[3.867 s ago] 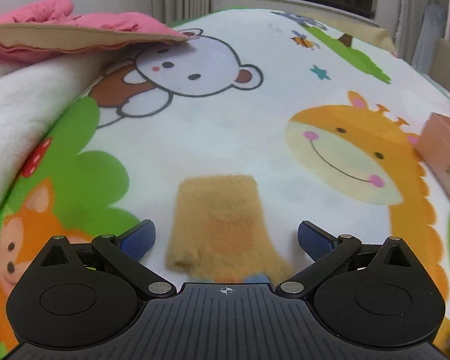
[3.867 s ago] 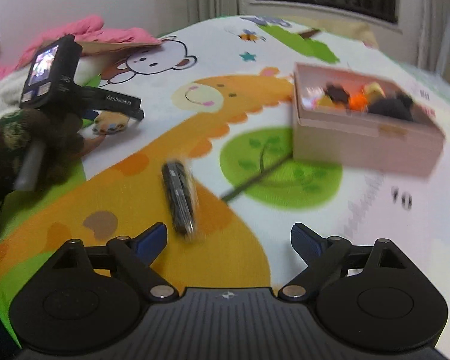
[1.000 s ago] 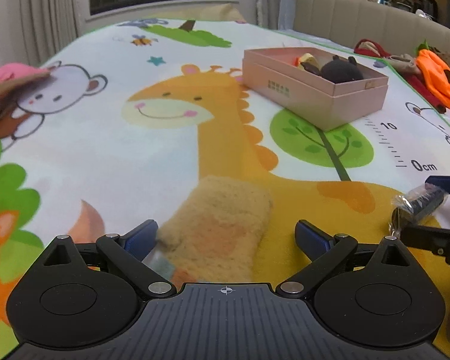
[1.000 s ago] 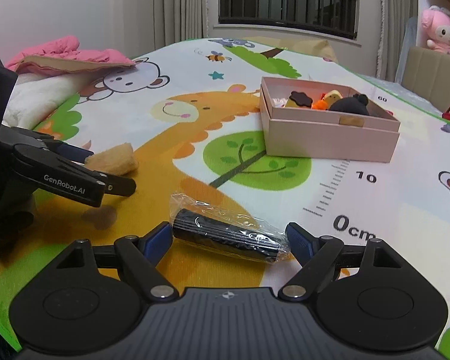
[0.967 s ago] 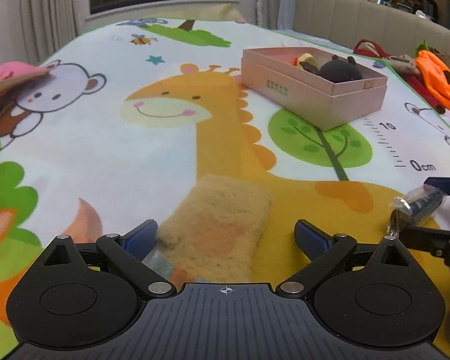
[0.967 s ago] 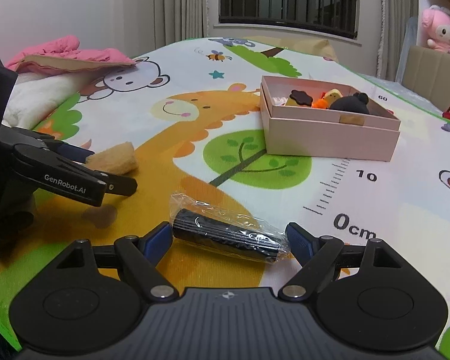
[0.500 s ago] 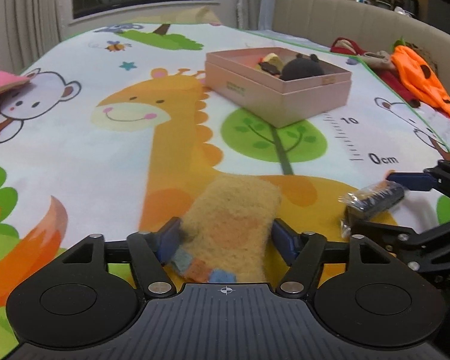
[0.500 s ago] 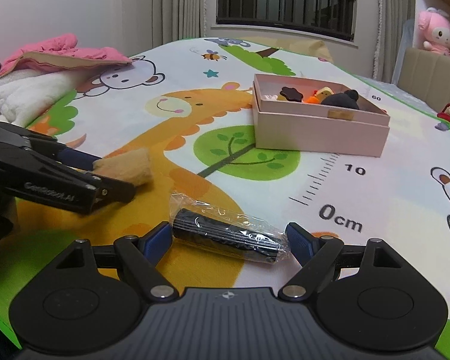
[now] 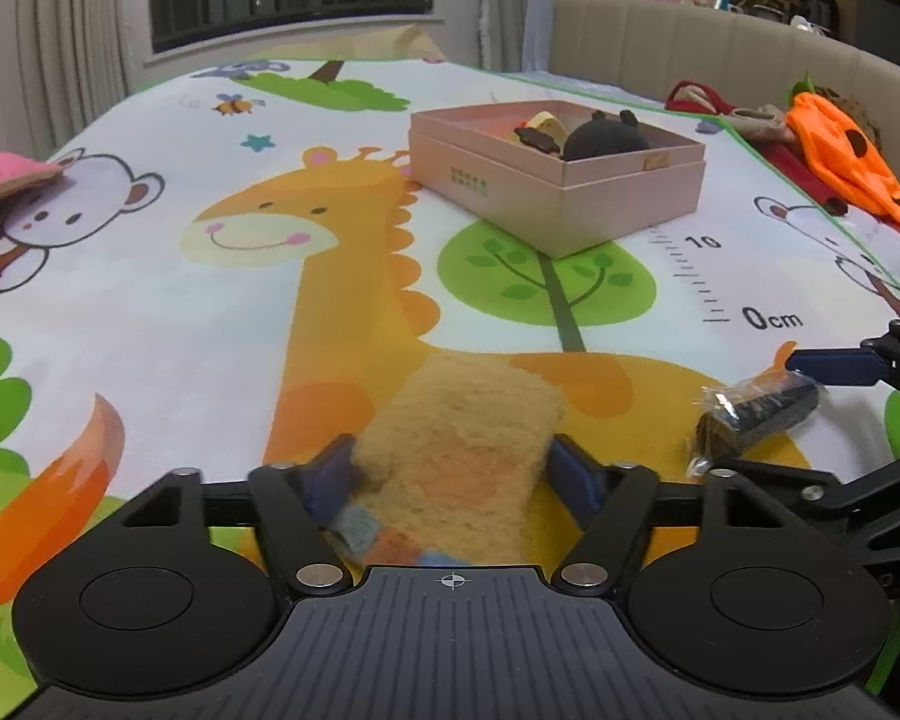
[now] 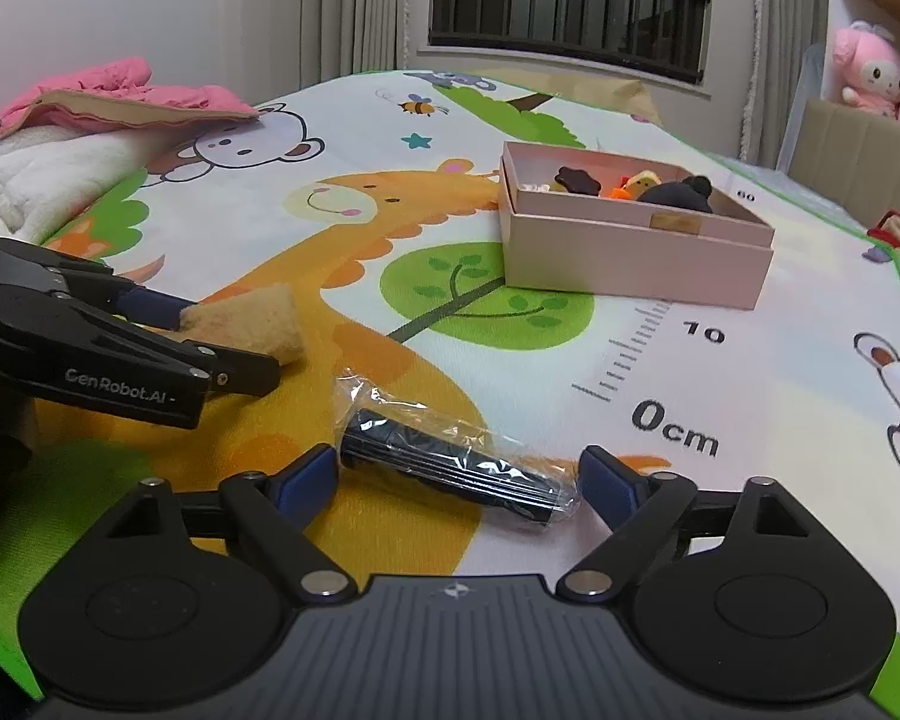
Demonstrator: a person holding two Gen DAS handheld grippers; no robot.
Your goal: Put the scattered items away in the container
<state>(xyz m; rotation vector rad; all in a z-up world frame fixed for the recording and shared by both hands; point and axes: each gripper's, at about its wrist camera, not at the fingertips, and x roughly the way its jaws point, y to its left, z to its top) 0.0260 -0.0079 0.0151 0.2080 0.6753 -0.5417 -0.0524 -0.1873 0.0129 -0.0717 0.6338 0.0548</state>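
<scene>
My left gripper (image 9: 453, 468) is shut on a fuzzy tan plush piece (image 9: 468, 426), held just above the animal-print play mat (image 9: 150, 300); it also shows in the right wrist view (image 10: 246, 321). My right gripper (image 10: 456, 480) is shut on a black cylinder in clear plastic wrap (image 10: 450, 459), lying crosswise between the fingers; it also shows in the left wrist view (image 9: 756, 414). The pink box (image 9: 624, 198) stands further back on the mat with small toys inside, also in the right wrist view (image 10: 636, 252).
Pink and white bedding (image 10: 90, 114) lies at the mat's far left. Orange and red clothes (image 9: 840, 150) lie by the beige sofa (image 9: 690, 48) at the right. Plush toys (image 10: 870, 69) sit at the back right.
My left gripper closed on the tan plush piece and lifted it toward the box. My right gripper closed on the wrapped cylinder.
</scene>
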